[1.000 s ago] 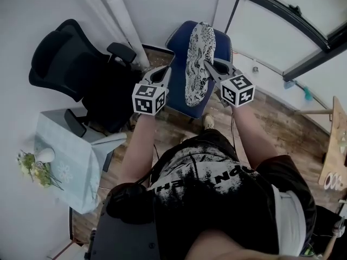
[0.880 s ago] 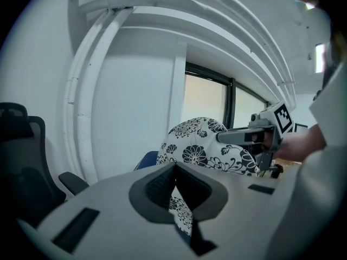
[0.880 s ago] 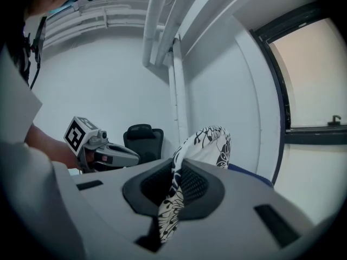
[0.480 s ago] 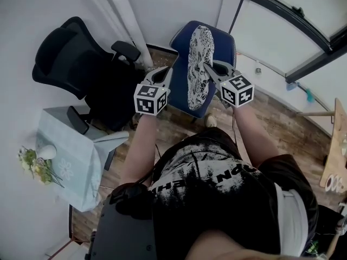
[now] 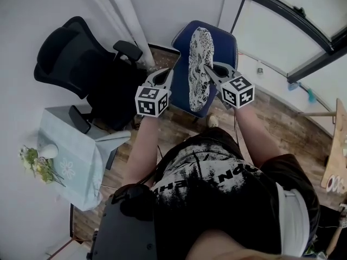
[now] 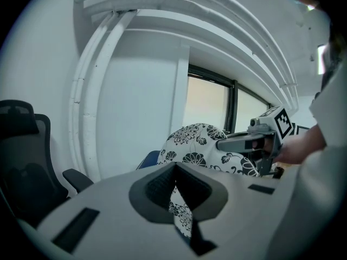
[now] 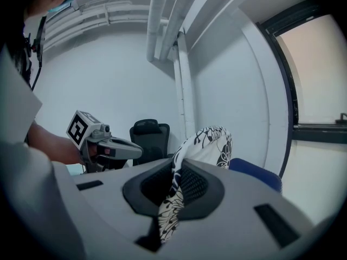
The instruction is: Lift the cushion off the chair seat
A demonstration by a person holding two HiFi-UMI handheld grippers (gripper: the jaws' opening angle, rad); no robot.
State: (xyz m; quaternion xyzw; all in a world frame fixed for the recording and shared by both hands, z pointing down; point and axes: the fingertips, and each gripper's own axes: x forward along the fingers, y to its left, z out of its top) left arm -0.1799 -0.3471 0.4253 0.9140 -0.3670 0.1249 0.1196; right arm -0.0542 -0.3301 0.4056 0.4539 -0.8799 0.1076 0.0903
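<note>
While standing before the blue chair [image 5: 227, 39], reaches both forearms forward, close to level, with a gap between them. Extends the left forearm [image 5: 142, 145] to the left gripper [image 5: 169, 72], marker cube toward the body, jaws angled inward. Extends the right forearm [image 5: 255, 140] to the right gripper [image 5: 207, 67], mirrored, jaws angled inward from the other side.

Clamps the cushion [image 5: 199, 69] between the two. In the left gripper view, shows the left gripper [image 6: 174, 194] with jaws closed down on a fold of the printed fabric, the cushion [image 6: 195, 145] swelling beyond and the right gripper [image 6: 255, 142] biting its far side. In the right gripper view, shows the right gripper [image 7: 176, 186] likewise closed tight on the cushion [image 7: 211, 142] edge, with the left gripper [image 7: 108, 145] opposite.

Holds the cushion up on edge, narrow side toward the head camera, over the seat and reaching toward the seat's front edge. Cannot tell from above whether its lower edge touches the seat.

Counts:
- one cushion, white with black flowers
- two grippers, one marker cube on each
- two chairs: the blue one and a black office chair [image 5: 70, 58] beside it
- one cloth-covered worktop [image 5: 76, 161], with one white vase [image 5: 47, 151] and flowers [image 5: 35, 169] at its left edge
</note>
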